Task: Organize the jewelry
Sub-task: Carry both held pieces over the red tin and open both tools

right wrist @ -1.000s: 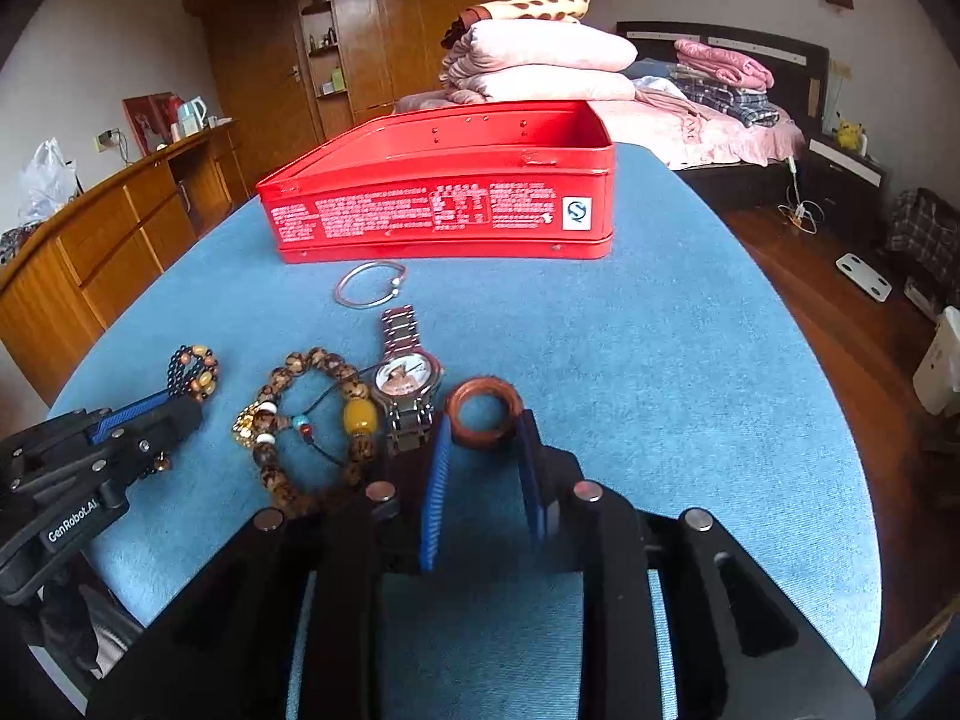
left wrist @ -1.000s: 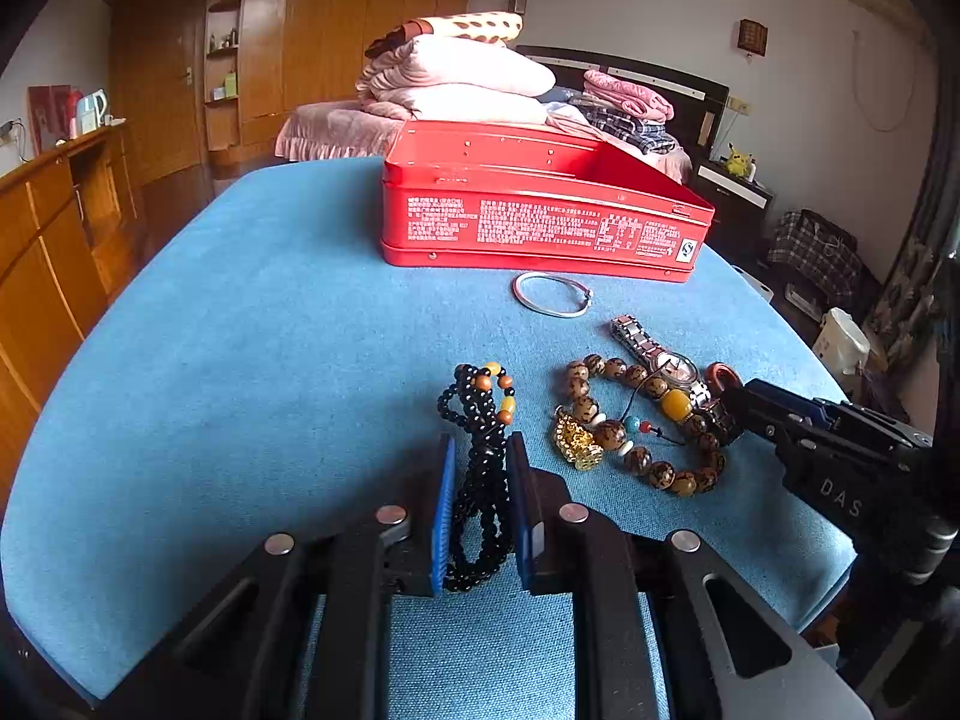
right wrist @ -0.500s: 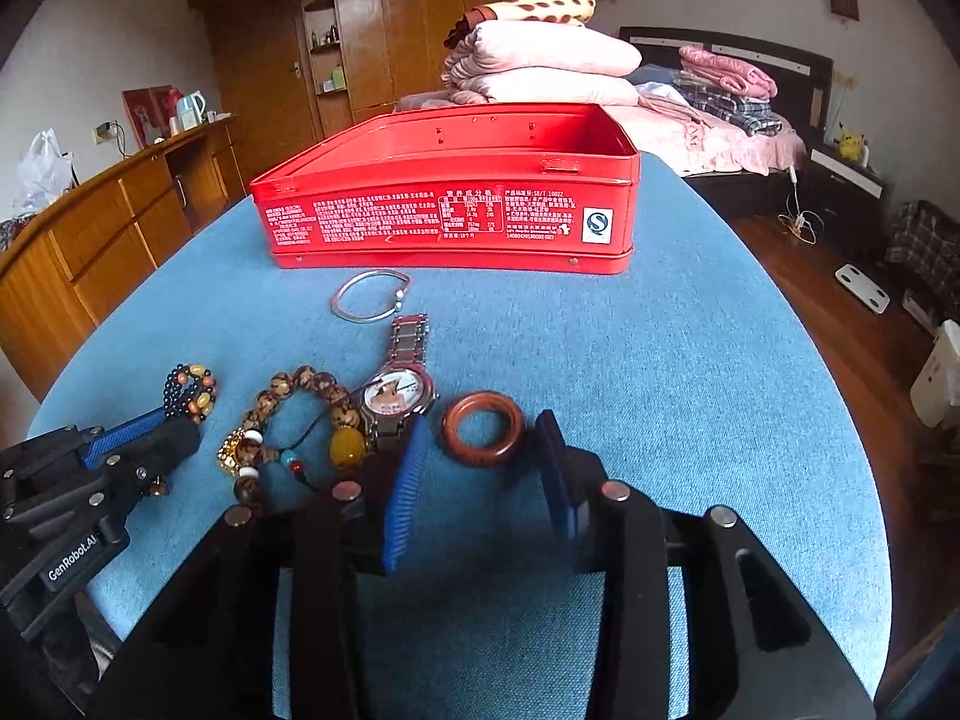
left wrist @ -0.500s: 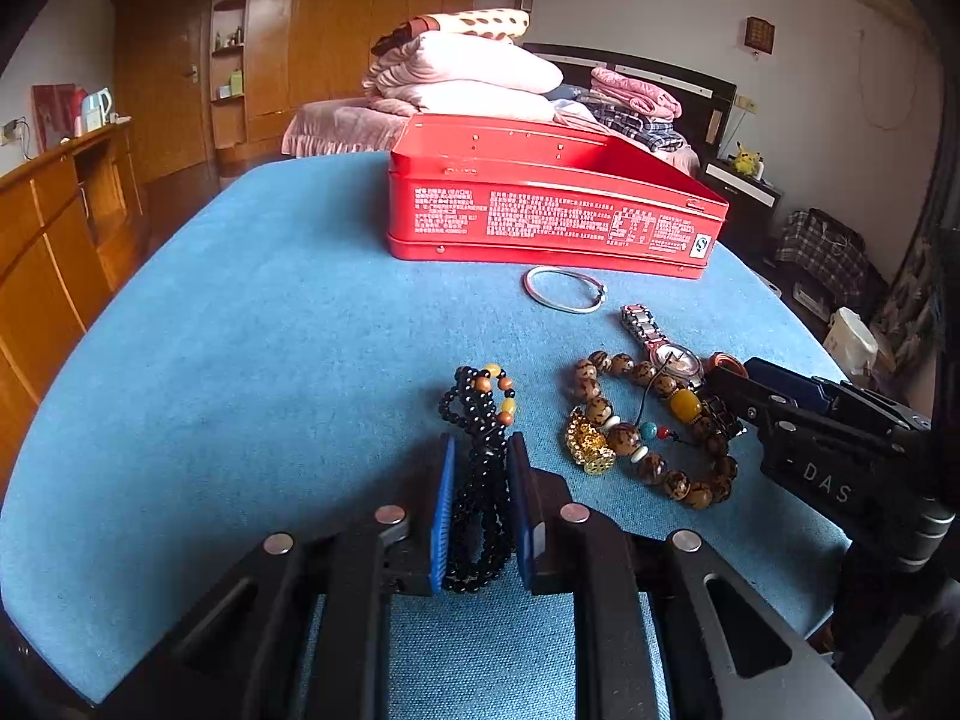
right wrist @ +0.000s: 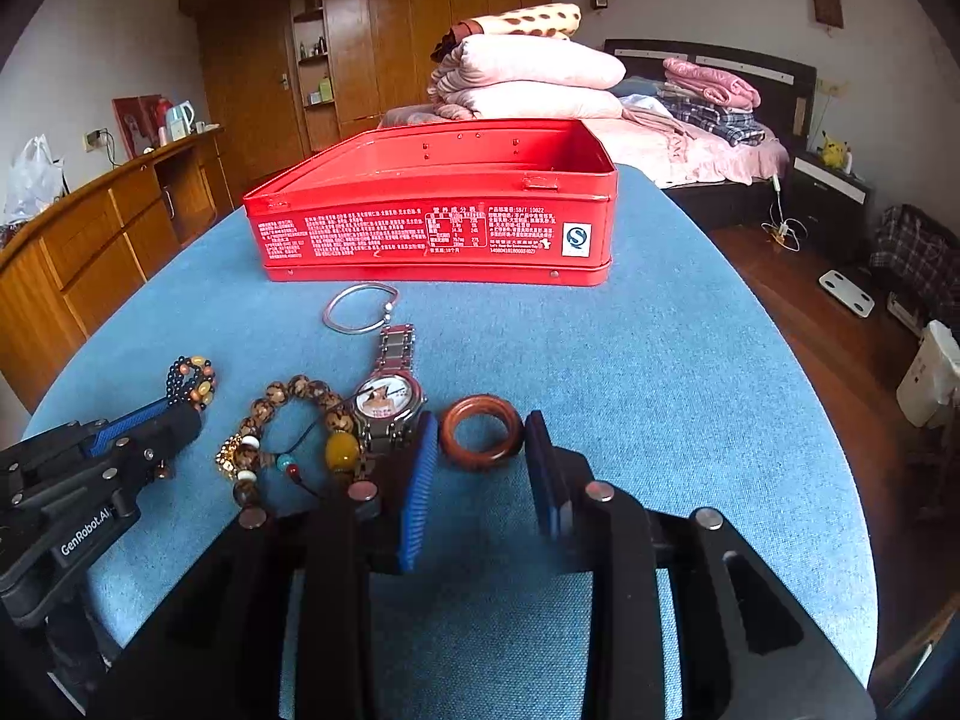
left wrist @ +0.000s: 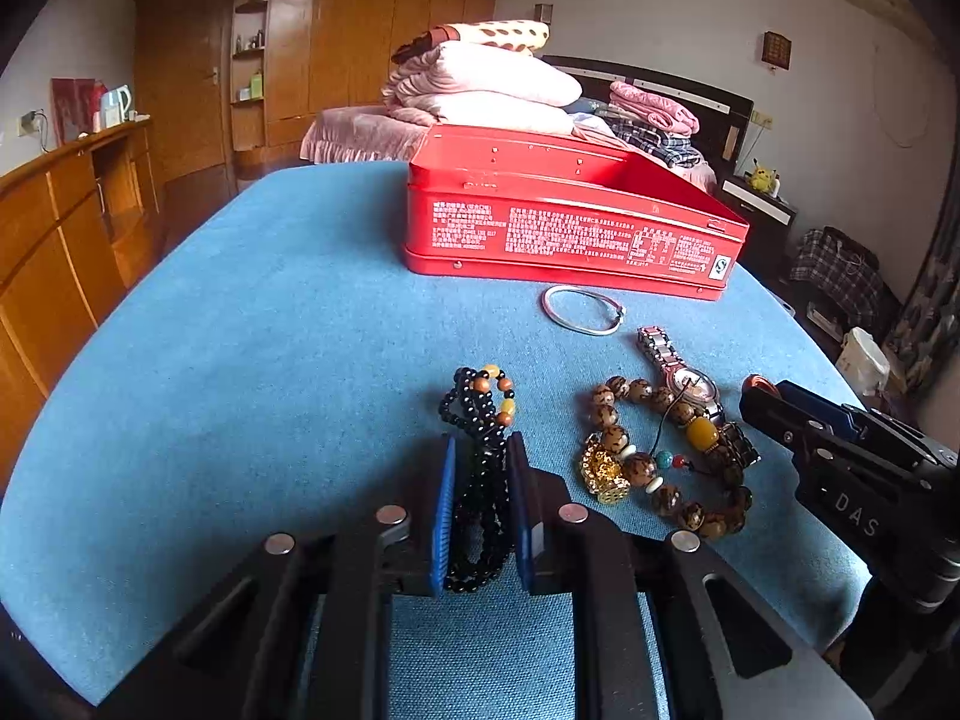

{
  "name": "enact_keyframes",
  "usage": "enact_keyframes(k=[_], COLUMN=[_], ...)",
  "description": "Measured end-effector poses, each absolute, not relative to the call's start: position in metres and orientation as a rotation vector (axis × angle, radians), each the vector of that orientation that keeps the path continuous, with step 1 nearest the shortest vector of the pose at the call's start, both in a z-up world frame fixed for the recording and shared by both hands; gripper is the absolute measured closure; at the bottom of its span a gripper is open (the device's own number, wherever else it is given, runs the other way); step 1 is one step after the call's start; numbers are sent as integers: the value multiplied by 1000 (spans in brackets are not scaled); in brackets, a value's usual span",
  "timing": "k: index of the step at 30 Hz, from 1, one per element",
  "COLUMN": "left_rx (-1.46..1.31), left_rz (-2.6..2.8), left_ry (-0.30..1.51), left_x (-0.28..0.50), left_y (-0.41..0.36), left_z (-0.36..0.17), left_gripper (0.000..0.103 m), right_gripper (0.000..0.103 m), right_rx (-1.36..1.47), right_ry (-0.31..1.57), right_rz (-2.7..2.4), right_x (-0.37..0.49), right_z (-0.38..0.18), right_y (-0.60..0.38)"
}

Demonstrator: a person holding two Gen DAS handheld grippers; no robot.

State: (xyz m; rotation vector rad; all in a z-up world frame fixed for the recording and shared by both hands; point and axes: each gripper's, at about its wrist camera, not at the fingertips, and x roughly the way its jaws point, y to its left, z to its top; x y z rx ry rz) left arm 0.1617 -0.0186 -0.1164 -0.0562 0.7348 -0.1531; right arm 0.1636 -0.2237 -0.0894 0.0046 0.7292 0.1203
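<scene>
My left gripper [left wrist: 481, 450] is shut on a black bead bracelet [left wrist: 480, 462] with orange beads, which lies on the blue tablecloth. My right gripper [right wrist: 480, 426] is open, its fingers on either side of a reddish-brown ring [right wrist: 480, 431] lying flat on the cloth. A brown bead bracelet [left wrist: 654, 462] with a gold charm, a metal wristwatch [right wrist: 387, 399] and a silver bangle [right wrist: 359, 315] lie between the grippers and an open red tin box [right wrist: 444, 204] farther back. The right gripper also shows in the left wrist view [left wrist: 774, 405], and the left gripper in the right wrist view [right wrist: 174, 417].
The table [right wrist: 690, 372] is round with a blue cloth; its edge curves close on the right. Wooden cabinets [right wrist: 90, 240] stand to the left, a bed with folded bedding [right wrist: 528, 78] beyond the table.
My right gripper has opened wider and moved forward, so its fingers now flank the ring. My left gripper stays shut on the black bracelet and has barely moved.
</scene>
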Motion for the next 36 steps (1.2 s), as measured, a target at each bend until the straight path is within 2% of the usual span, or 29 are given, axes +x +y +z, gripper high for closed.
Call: enact_keyframes(k=[14, 27, 36], left_rx=[-49, -48, -85], left_rz=[-190, -192, -188], left_ry=[695, 610, 584], left_x=[178, 230, 286], left_y=[-30, -41, -40], left_z=[-90, -40, -21], left_gripper=[87, 87, 87], right_gripper=[74, 74, 74], right_rx=[66, 89, 94], right_ry=[702, 601, 592], right_rz=[161, 171, 172], right_x=[178, 227, 282], right_z=[-69, -13, -1], right_y=[-227, -230, -233])
